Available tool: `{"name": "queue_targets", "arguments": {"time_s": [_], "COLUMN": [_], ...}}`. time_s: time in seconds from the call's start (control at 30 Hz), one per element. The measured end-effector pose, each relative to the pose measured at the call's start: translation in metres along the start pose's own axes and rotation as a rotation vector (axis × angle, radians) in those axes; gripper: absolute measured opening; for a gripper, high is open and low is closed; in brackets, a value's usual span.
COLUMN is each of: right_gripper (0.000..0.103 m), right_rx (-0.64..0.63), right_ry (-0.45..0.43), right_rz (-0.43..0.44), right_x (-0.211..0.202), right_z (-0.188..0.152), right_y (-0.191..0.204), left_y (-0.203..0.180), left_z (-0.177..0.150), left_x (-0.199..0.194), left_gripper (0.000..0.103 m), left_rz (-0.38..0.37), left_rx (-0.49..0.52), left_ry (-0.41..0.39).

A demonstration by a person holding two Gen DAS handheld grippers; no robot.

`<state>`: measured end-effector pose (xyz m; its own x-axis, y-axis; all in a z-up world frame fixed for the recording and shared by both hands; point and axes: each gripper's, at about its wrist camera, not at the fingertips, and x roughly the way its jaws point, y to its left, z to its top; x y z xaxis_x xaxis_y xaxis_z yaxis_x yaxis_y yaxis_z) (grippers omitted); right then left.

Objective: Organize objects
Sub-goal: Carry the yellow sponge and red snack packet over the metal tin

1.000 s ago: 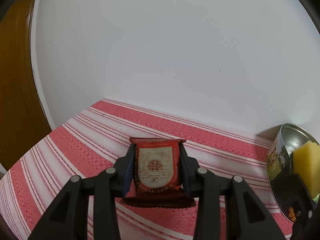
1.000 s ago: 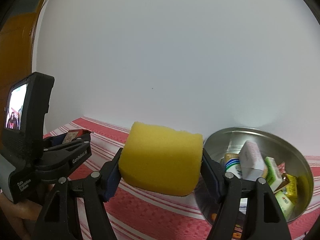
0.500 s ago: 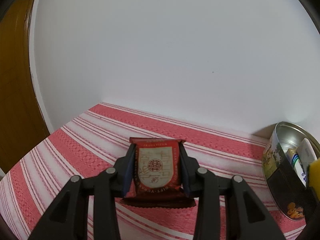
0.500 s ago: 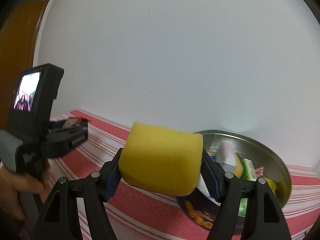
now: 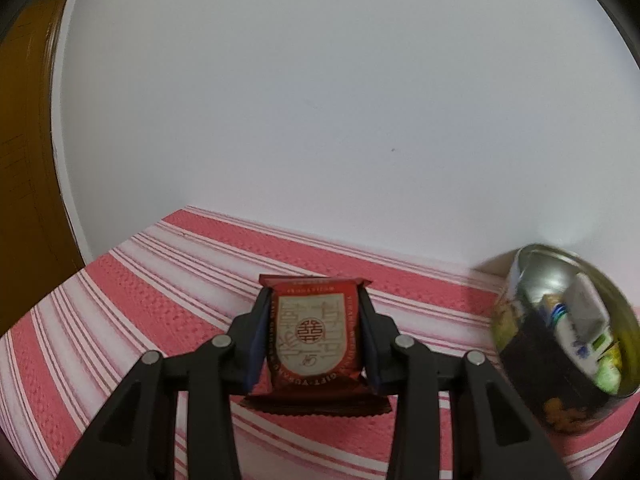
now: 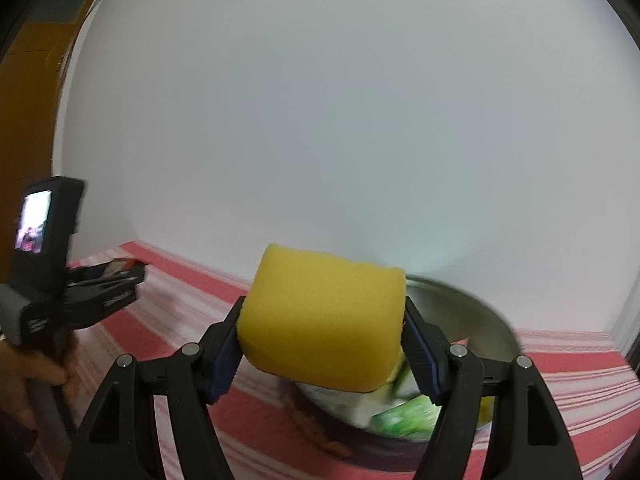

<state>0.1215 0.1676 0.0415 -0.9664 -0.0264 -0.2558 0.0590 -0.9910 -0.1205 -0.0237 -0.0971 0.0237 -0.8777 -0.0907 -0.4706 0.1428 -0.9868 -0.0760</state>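
1. While both tools are loaded, nothing they carry has yet been put away: the right gripper point(image 6: 322, 354) is clamped on a yellow sponge point(image 6: 320, 320), carried just above the near rim of the metal tin point(image 6: 472, 312).
2. Off to the left, the left gripper point(image 5: 314, 344) pinches a red snack packet point(image 5: 314, 334) at a narrow setting, above the red striped cloth point(image 5: 140, 280) and well apart from the tin, which sits at the far right by the wall.
3. Several packets and small cartons already lie inside the tin, so part of the sorting looks done.
4. Judging by this, the sponge is nearest to being dropped in, and the packet remains after it.
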Motion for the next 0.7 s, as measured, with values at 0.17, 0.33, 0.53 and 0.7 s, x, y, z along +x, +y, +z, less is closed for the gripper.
{"name": "queue_targets", "arguments": {"time_s": [0.17, 0.33, 0.53, 0.7], "right_gripper": [0.073, 0.073, 0.073, 0.073], "right_rx": [0.053, 0.065, 0.090, 0.157], "right_ry": [-0.006, -0.017, -0.013, 0.028], "right_rz": [-0.062, -0.133, -0.238, -0.279], "right_x": [0.003, 0.008, 0.020, 0.036], "right_z": [0.001, 0.001, -0.004, -0.012], "right_y": [-0.026, -0.045, -0.077, -0.103], "left_y": [-0.022, -0.069, -0.126, -0.165], "left_z": [0.009, 0.018, 0.024, 0.023], "left_x": [-0.031, -0.043, -0.052, -0.047], "left_gripper": [0.039, 0.039, 0.039, 0.039], "left_rz": [-0.078, -0.148, -0.249, -0.293], "left_rx": [-0.020, 0.042, 0.095, 0.130], "left_ry": [-0.063, -0.083, -0.097, -0.077]}}
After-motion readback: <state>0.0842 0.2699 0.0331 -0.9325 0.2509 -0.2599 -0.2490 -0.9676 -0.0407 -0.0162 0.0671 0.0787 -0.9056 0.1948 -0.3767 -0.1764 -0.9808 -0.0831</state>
